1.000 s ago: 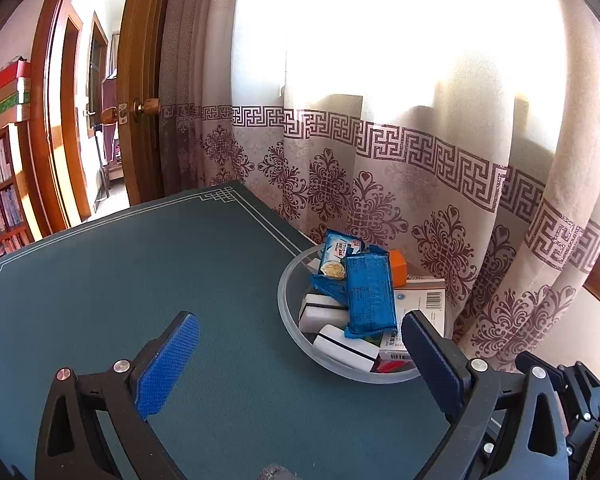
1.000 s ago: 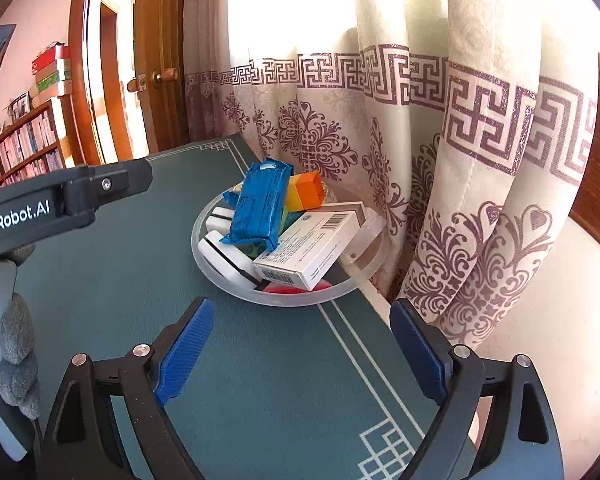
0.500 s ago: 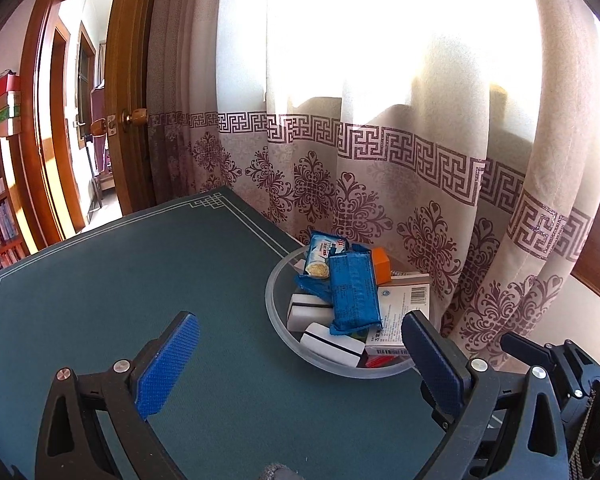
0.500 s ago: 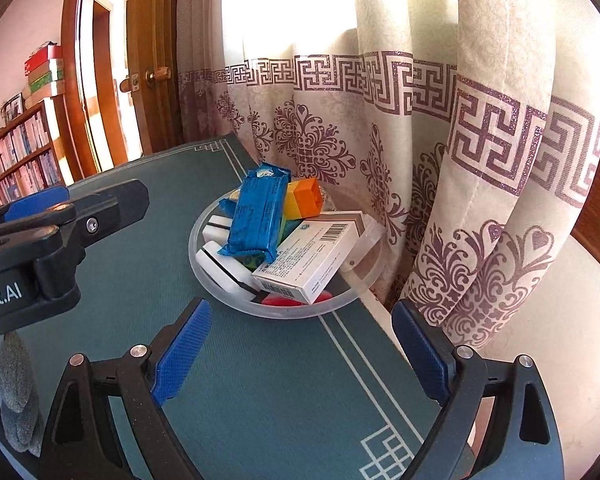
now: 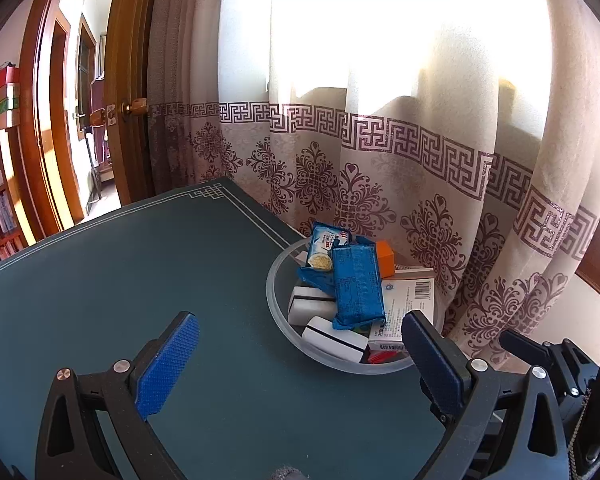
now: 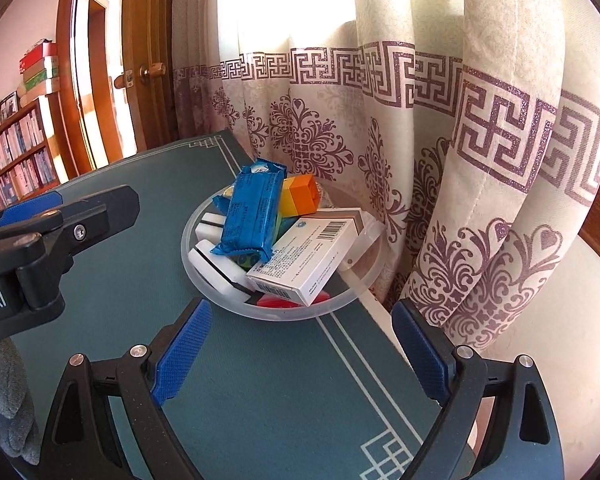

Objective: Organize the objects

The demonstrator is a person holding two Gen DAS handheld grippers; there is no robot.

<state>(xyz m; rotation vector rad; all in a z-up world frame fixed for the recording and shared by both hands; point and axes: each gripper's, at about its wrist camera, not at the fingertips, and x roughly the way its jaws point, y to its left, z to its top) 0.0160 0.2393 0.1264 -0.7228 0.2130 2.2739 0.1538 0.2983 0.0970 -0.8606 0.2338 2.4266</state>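
So, left wrist view: left gripper (image 5: 298,354) held spread wide, nothing gripped, above green table mat (image 5: 120,264). Clear bowl (image 5: 278,312) seen near curtain (image 5: 380,152), piled with blue packet (image 5: 356,284), white box (image 5: 404,308), orange block (image 5: 385,256).

Right wrist view: right gripper (image 6: 300,344) also splayed apart, empty, just short of bowl (image 6: 204,280). Blue packet (image 6: 252,212) stacked on white box (image 6: 312,256). Left gripper (image 6: 52,216) spotted at left edge.

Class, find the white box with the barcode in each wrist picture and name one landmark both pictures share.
Left wrist: white box on the bowl's right side, partly behind the right finger.
Right wrist: white box centre, at the bowl's front.
Shared landmark: the blue packet beside it.
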